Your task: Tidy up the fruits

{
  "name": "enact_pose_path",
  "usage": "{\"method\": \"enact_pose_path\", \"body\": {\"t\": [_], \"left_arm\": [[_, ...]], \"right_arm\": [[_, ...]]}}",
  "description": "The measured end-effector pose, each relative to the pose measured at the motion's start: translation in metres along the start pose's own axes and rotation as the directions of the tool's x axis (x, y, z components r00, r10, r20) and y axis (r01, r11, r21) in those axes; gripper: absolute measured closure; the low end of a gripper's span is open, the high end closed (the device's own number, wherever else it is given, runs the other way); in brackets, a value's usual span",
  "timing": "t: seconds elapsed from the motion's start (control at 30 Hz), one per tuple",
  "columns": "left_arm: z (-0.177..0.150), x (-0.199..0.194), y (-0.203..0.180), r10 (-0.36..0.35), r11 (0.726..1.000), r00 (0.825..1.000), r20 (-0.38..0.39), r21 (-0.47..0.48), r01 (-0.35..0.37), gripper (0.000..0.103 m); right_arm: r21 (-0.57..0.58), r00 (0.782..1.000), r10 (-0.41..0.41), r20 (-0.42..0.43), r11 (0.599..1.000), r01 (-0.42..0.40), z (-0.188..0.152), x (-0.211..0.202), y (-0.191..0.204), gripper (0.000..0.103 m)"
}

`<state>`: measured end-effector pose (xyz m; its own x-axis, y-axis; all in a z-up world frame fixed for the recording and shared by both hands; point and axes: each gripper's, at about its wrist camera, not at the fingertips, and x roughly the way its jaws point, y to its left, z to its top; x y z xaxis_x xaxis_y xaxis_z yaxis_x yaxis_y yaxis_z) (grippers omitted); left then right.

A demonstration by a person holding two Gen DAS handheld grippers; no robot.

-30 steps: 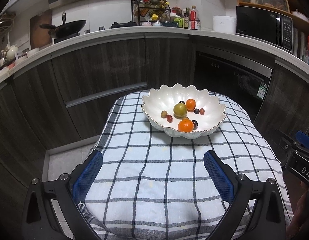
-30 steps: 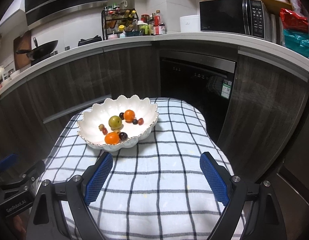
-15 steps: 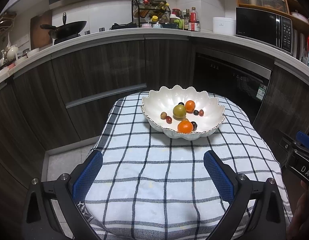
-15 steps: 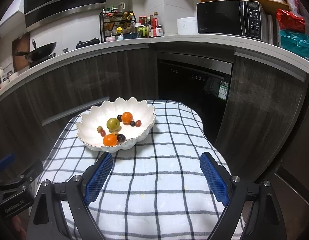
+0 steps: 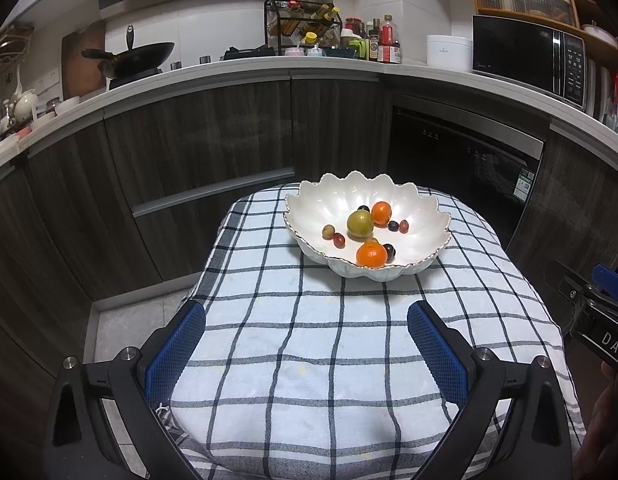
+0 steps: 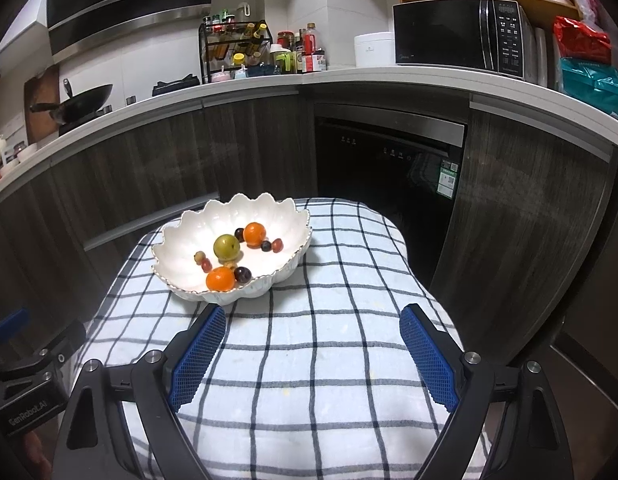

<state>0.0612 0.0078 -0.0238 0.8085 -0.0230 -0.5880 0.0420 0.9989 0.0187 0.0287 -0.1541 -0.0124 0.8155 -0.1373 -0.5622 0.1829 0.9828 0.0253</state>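
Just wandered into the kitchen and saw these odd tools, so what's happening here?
A person is holding a hand-held gripper in each hand over a small table covered with a checked cloth. The left hand-held gripper and the right hand-held gripper are both open and hold nothing. Ahead sits a white scalloped bowl with two oranges, a green fruit and several small dark fruits in it. Nothing is being touched right now.

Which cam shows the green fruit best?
Left wrist: the green fruit sits nearer frame centre, unobstructed in the bowl. Right wrist shows it too, equally clear but further off-centre.
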Motion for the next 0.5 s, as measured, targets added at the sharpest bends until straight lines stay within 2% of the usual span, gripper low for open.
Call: {"method": "enact_pose_path", "body": {"t": [0.5], "left_arm": [[-0.0014, 0.0043, 0.0012, -0.013, 1.000, 1.000, -0.019, -0.010, 0.013, 0.000]], "right_arm": [[0.001, 1.000, 0.001, -0.002, 1.000, -0.001, -0.0005, 0.0007, -0.0005, 0.013]]}}
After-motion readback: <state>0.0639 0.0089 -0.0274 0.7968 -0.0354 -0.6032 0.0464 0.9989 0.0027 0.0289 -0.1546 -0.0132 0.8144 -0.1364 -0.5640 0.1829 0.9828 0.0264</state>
